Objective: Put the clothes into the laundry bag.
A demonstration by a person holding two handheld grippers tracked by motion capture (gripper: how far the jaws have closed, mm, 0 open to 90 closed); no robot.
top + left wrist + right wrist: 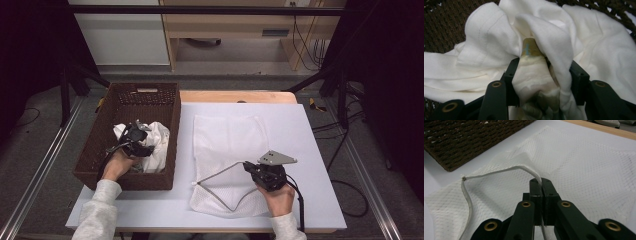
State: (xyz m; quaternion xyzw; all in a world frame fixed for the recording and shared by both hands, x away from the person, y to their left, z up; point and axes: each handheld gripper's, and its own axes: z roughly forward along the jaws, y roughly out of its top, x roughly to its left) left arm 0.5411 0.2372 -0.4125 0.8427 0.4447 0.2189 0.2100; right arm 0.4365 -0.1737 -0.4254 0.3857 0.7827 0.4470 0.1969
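Left gripper (134, 140) clamped on white garment (499, 42) inside basket (100, 145) at table's left edge; right gripper (541, 185) pinching mesh bag (584, 165) rim open, bag mouth facing the basket.

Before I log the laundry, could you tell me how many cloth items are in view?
2: a white garment bunched in the wicker basket, and a mesh bag flat on the table; more may lie hidden beneath the garment.

1 basket (100, 145), 1 mesh bag (227, 135), 1 white garment (157, 142).
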